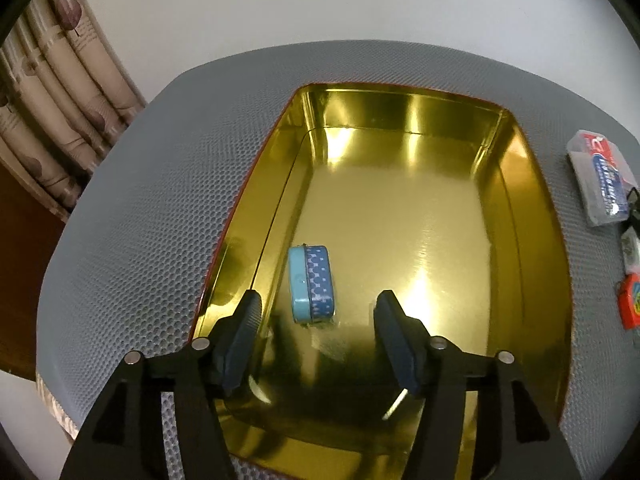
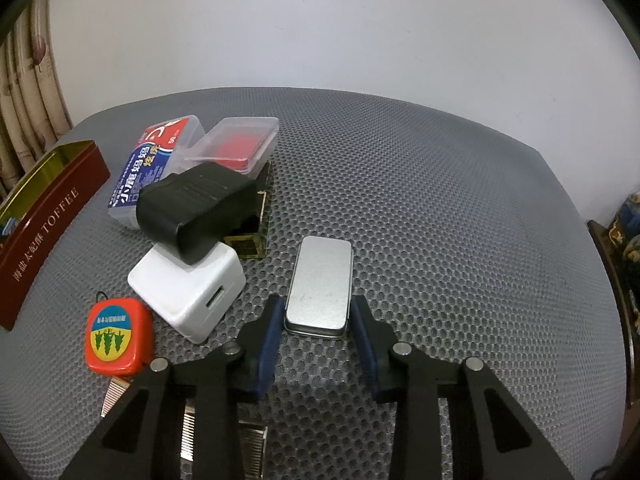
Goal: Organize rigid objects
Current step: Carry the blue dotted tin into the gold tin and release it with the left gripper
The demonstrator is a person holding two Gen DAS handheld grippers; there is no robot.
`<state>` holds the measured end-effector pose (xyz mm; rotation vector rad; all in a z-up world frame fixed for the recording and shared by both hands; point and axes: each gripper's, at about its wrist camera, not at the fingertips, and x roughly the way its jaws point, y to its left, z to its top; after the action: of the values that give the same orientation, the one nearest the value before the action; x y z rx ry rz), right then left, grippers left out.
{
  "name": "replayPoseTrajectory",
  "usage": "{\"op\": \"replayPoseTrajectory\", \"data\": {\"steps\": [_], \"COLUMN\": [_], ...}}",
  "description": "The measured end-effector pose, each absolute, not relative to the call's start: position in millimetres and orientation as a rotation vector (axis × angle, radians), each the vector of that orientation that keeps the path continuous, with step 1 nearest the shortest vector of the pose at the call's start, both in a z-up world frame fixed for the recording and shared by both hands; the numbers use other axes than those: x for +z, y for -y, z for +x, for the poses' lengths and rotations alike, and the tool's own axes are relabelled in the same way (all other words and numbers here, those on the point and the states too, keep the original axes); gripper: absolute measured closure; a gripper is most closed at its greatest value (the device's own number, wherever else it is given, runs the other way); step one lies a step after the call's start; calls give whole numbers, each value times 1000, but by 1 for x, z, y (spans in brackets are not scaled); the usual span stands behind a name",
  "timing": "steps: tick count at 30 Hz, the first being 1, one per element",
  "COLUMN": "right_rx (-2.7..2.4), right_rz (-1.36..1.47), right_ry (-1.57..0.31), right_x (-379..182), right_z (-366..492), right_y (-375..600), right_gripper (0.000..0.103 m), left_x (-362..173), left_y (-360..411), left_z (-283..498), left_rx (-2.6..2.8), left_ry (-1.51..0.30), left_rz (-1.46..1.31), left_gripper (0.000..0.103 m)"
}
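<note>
Grey mesh desk (image 2: 440, 184): left tongs (image 1: 316, 304) gape over the gold tray (image 1: 532, 184), blue tin (image 1: 312, 285) lying loose between them, seemingly dropped for sorting, while right tongs (image 2: 318, 314) pinch the silver tin (image 2: 320, 286), likely next.

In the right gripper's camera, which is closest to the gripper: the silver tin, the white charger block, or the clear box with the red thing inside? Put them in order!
From the right gripper:
1. Silver tin, between the fingers.
2. White charger block, just left.
3. Clear box with red inside, far back left.
</note>
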<state>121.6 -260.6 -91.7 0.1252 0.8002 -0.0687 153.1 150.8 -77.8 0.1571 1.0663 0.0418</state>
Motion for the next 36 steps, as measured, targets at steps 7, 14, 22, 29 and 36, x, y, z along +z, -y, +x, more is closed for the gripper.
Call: {"op": "replayPoseTrajectory", "data": {"steps": [7, 14, 22, 29, 36], "right_rx": [-52, -51, -81, -90, -35], "right_rz": [157, 186, 202, 202, 175], "right_ry": [-786, -770, -740, -697, -648], "right_x": [-91, -87, -70, -50, -23], "right_z": [117, 102, 89, 76, 70], "right_y": [266, 268, 271, 265, 235], "right_gripper": [69, 69, 69, 69, 69], "left_x": [-52, -38, -42, -35, -28], "left_y": [-156, -178, -184, -184, -188], "left_z": [134, 122, 125, 120, 120], "left_rx": [12, 27, 18, 28, 36], "left_ry": [-1017, -978, -1007, -994, -977], "left_rz": [133, 56, 20, 3, -10], "left_gripper": [40, 40, 40, 32, 28]}}
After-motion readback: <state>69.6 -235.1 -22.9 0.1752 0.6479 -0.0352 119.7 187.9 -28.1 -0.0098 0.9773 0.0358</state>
